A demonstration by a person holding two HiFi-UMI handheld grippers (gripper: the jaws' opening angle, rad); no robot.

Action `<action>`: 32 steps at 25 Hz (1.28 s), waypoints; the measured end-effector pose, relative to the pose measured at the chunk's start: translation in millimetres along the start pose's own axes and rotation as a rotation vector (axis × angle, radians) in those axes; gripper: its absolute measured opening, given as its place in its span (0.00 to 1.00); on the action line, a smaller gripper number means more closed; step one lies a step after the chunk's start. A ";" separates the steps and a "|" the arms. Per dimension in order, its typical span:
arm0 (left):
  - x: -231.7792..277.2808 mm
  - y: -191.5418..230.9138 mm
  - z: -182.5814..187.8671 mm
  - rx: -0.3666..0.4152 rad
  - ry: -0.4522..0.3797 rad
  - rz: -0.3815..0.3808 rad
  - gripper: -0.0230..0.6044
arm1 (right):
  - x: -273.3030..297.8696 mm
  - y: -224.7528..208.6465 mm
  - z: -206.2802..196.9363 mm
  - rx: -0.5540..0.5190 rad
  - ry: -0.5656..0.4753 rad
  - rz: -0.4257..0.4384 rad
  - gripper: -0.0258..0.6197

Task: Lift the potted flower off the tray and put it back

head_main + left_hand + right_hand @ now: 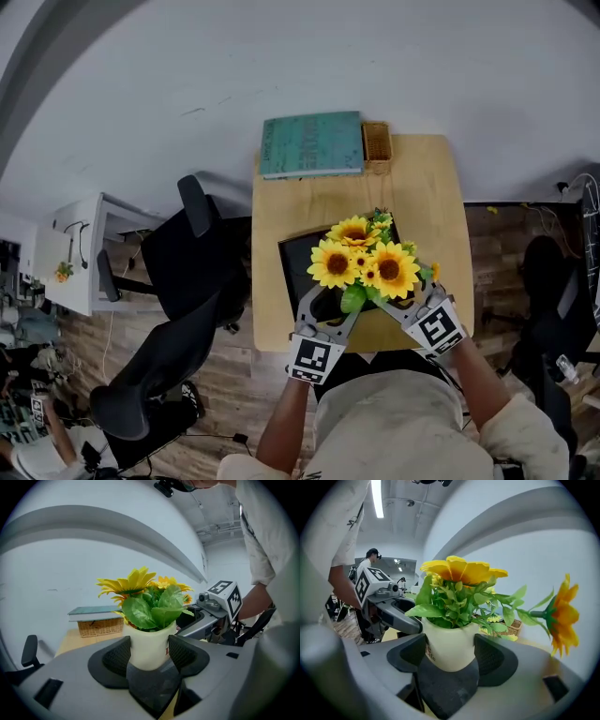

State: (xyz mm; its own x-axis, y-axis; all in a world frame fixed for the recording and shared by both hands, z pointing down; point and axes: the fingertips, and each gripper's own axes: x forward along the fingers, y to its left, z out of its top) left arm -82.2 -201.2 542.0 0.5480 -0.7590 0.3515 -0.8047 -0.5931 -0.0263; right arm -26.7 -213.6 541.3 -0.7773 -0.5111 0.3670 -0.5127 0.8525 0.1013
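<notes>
The cream-white ceramic pot of yellow artificial sunflowers and green leaves (149, 644) is clamped from two sides at once. The left hand-held gripper (149, 652) has its two dark ribbed pads pressed against the pot's flanks, held apart only by the width of the pot. The right hand-held gripper (451, 654) grips the same pot in the same way from the opposite side. Each gripper shows in the other's view, its marker cube raised and its grey arm reaching in towards the pot just under the leaves. In the head view the blooms sit over the flat black rectangular tray (292, 262), covering its right half, and the two grippers come in under them from the near edge. Whether the pot's base touches the tray or hangs clear of it cannot be told, since the flowers and the gripper bodies hide it. The tray lies on a light wooden table (424, 183), towards its near end. At the far end a teal hardback book (311, 145) lies on a small woven wicker basket (376, 142), well apart from the tray. Two black office chairs (183, 258) stand on the wood-plank floor (239, 384) to the left of the table.
</notes>
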 end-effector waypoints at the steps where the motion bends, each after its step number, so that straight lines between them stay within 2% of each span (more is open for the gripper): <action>1: 3.9 0.7 -6.0 -0.009 0.013 -0.001 0.46 | 3.3 -1.0 -5.6 0.002 0.014 0.002 0.57; 15: 40.6 6.3 -71.8 -0.008 0.257 0.015 0.46 | 36.5 -8.0 -68.9 0.013 0.174 0.001 0.57; 21: 42.9 8.1 -74.1 -0.025 0.287 0.024 0.46 | 39.9 -8.9 -73.1 0.063 0.173 0.008 0.57; 32: 41.5 8.2 -74.3 -0.044 0.262 0.021 0.46 | 39.3 -8.4 -74.3 0.080 0.165 0.005 0.57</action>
State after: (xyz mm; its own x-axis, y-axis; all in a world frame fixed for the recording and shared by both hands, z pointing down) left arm -83.0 -217.6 625.9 0.4578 -0.6719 0.5822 -0.8274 -0.5616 0.0026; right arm -25.8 -232.6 623.6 -0.7127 -0.4766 0.5147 -0.5416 0.8402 0.0280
